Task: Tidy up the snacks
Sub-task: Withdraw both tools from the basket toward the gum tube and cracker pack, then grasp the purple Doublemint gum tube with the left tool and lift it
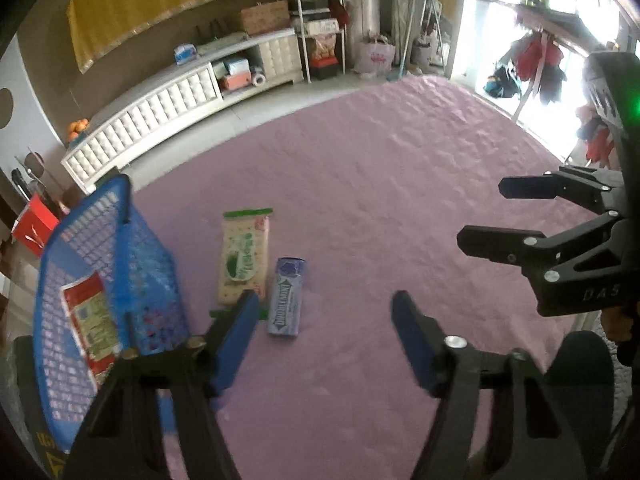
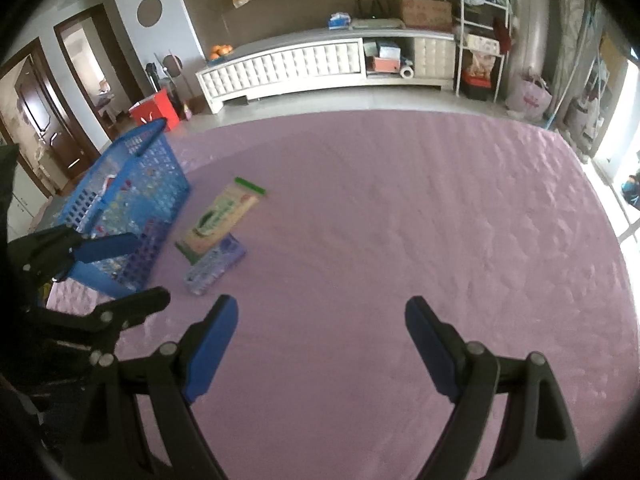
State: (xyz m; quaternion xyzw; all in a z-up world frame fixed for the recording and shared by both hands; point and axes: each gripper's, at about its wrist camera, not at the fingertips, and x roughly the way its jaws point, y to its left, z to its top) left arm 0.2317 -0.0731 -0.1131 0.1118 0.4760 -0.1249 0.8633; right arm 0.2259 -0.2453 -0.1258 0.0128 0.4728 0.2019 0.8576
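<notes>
A blue plastic basket point(image 1: 132, 264) stands at the left on a pink cloth and holds a red snack packet point(image 1: 90, 320). A green-and-cream snack bag point(image 1: 244, 258) and a purple gum pack point(image 1: 286, 296) lie on the cloth just right of the basket. My left gripper point(image 1: 324, 308) is open and empty, its left finger beside the bag's near end. My right gripper point(image 2: 322, 312) is open and empty over bare cloth; it also shows at the right of the left wrist view point(image 1: 486, 216). The basket point(image 2: 132, 192), bag point(image 2: 222, 216) and gum pack point(image 2: 216, 264) lie to its left.
The pink cloth point(image 1: 400, 184) covers a wide table. A white padded cabinet point(image 2: 304, 64) runs along the far wall, with a red bag point(image 2: 156, 110) on the floor at its left and a shelf rack point(image 2: 480, 40) at its right. My left gripper point(image 2: 108, 276) shows at the left edge.
</notes>
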